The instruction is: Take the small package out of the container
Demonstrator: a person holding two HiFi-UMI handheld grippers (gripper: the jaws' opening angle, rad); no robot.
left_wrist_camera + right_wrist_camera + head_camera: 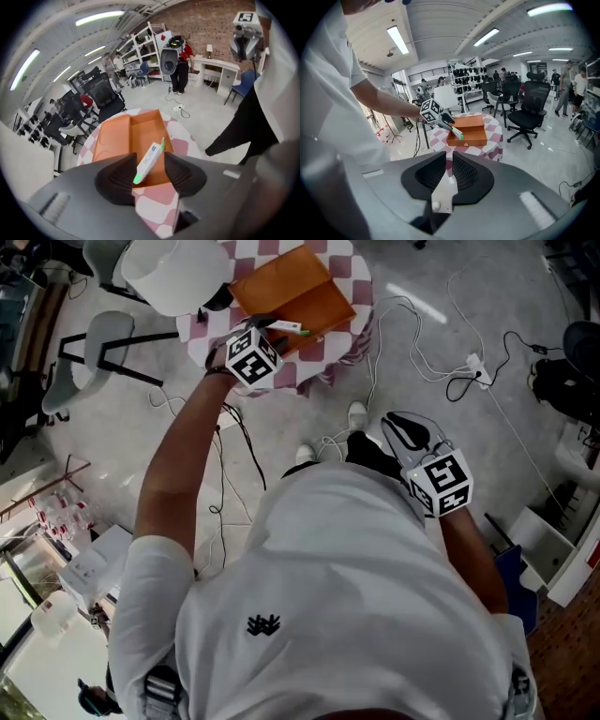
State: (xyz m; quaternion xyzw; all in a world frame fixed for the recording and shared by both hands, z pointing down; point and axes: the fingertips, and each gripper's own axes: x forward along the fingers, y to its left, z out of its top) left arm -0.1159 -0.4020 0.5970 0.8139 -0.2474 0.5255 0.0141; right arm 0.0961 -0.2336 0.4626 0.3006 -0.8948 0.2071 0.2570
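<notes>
"While the person's left arm (pixel 173 465) stretches forward, where is its gripper?"

"The left gripper (pixel 150 158) tilts down over an orange box (pixel 136 131) on the checked tabletop (pixel 159 206), fingers (pixel 117 180) wide. The small package (pixel 152 153) lies between them, across the box's near wall. I can't tell if it touches a pad. Its long axis slants away, bright green end nearest. The right gripper (pixel 449 157) hangs by the person's side, fingers narrow, empty."

Past the box (pixel 295 296) the table (pixel 356 261) runs off your head view's top; at the box's near wall your left gripper (pixel 270 329) hides most of the package (pixel 292 328).
</notes>
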